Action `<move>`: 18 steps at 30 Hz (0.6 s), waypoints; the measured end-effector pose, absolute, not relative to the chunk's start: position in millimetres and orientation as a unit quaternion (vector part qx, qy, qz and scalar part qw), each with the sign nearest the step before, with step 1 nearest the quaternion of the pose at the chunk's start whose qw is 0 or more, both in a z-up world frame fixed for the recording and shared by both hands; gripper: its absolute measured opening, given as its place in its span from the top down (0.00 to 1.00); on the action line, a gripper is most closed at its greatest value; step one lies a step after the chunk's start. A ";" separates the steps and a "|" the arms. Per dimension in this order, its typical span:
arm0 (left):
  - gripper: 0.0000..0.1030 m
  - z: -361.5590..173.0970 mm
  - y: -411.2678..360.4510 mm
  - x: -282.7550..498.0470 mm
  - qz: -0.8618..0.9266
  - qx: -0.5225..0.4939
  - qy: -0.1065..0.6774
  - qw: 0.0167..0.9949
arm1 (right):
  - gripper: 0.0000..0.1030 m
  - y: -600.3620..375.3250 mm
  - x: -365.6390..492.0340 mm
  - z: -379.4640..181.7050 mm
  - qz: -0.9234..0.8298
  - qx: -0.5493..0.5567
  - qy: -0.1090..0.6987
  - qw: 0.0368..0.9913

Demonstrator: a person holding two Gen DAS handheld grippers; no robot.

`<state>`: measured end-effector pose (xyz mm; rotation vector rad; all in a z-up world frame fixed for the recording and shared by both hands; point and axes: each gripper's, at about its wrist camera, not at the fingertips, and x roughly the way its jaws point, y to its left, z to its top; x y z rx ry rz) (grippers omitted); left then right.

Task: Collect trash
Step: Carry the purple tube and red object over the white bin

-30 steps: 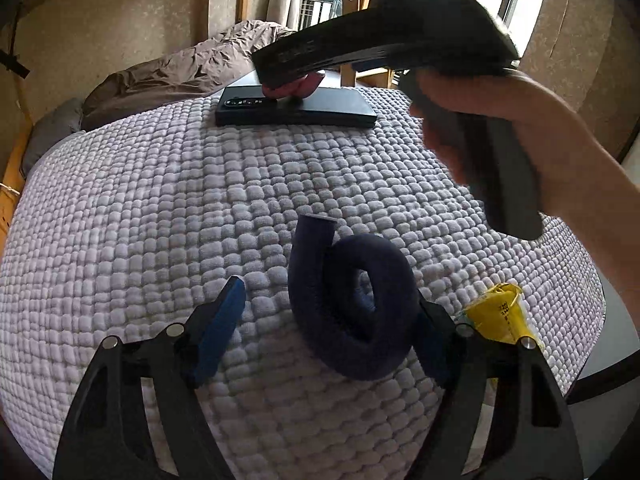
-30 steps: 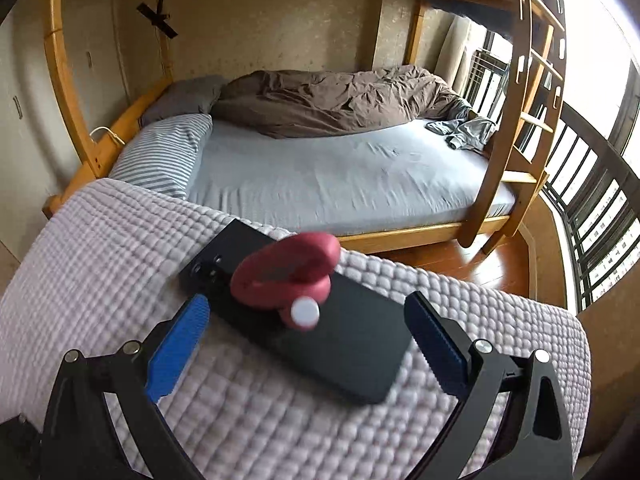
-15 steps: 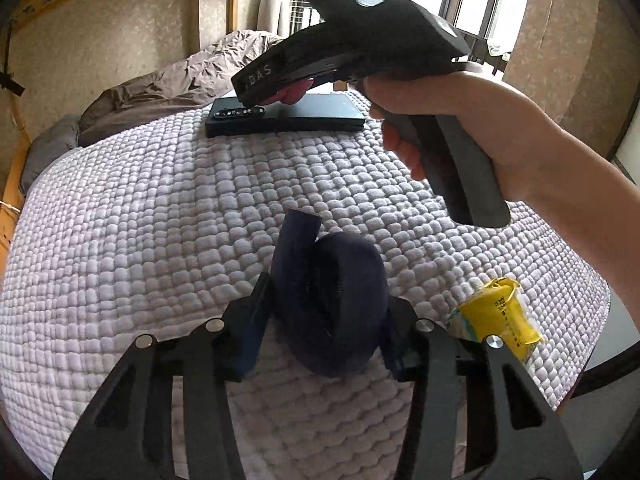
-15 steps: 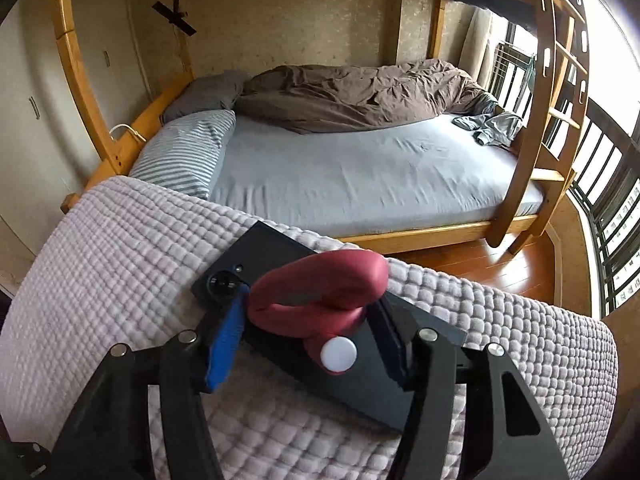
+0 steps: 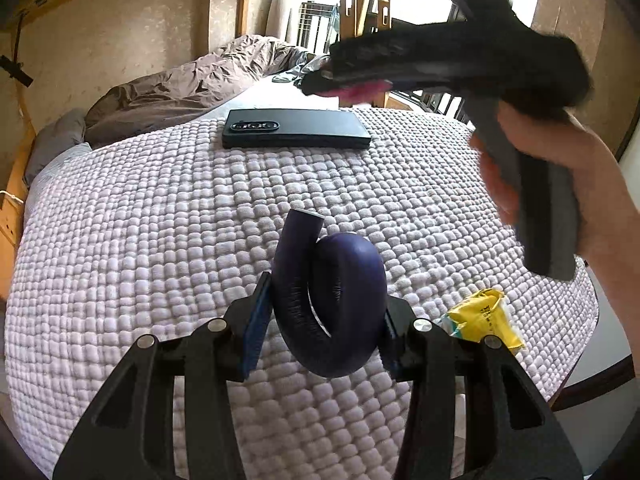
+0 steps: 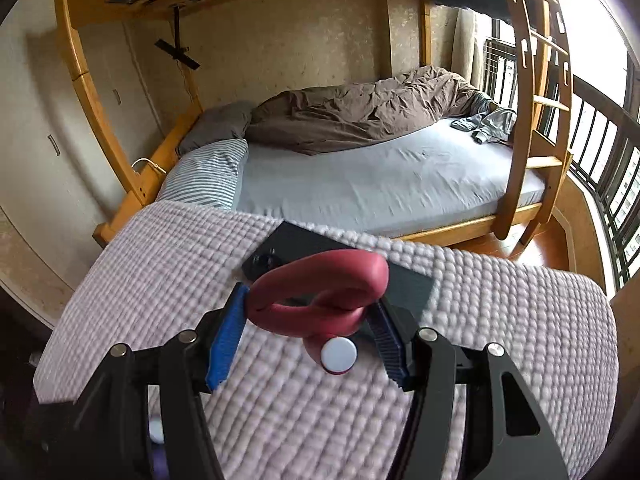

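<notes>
Now my right gripper (image 6: 308, 340) has lifted the pinched red foam loop (image 6: 320, 300) off the phone (image 5: 296, 134). My left gripper (image 5: 324, 328) has clamped the navy foam coil (image 5: 332, 300), so both pieces can go.

Right gripper (image 6: 310, 338) clamps red loop (image 6: 320, 296) above phone (image 6: 412, 286).

We are in a bedroom at home. In the right wrist view a wooden bunk bed (image 6: 516, 128) fills the upper half of the frame, its lower mattress (image 6: 380, 184) carrying a rumpled brown duvet (image 6: 360, 116), a striped pillow (image 6: 204, 176) at centre left and a ladder (image 6: 548, 92) at the right. Railed windows (image 6: 608, 160) run down the right edge. Across the bottom we see a quilted lilac cover (image 6: 480, 320) with a black phone (image 5: 296, 134) lying on it.
</notes>
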<state>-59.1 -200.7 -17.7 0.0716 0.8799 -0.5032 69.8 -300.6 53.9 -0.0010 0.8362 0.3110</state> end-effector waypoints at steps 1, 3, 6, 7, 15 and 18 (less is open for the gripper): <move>0.53 -16.6 -200.1 -60.3 -0.240 0.035 0.421 0.874 | 0.43 -303.4 62.4 54.8 0.150 0.003 0.406 0.901; 0.53 -15.0 -200.4 -62.9 -0.240 0.037 0.420 0.874 | 0.43 -309.7 47.8 55.3 0.149 0.012 0.410 0.900; 0.53 -12.5 -200.8 -66.3 -0.239 0.037 0.421 0.874 | 0.43 -318.3 28.5 54.7 0.144 0.019 0.415 0.898; 0.53 -11.2 -200.6 -68.4 -0.239 0.037 0.421 0.874 | 0.43 -320.4 22.6 54.3 0.143 0.020 0.416 0.898; 0.53 0.5 -197.7 -92.3 -0.237 0.034 0.417 0.877 | 0.43 -335.3 -28.6 54.3 0.140 0.031 0.426 0.893; 0.53 5.0 -196.8 -101.8 -0.237 0.034 0.414 0.878 | 0.43 -340.9 -50.8 56.1 0.140 0.034 0.428 0.892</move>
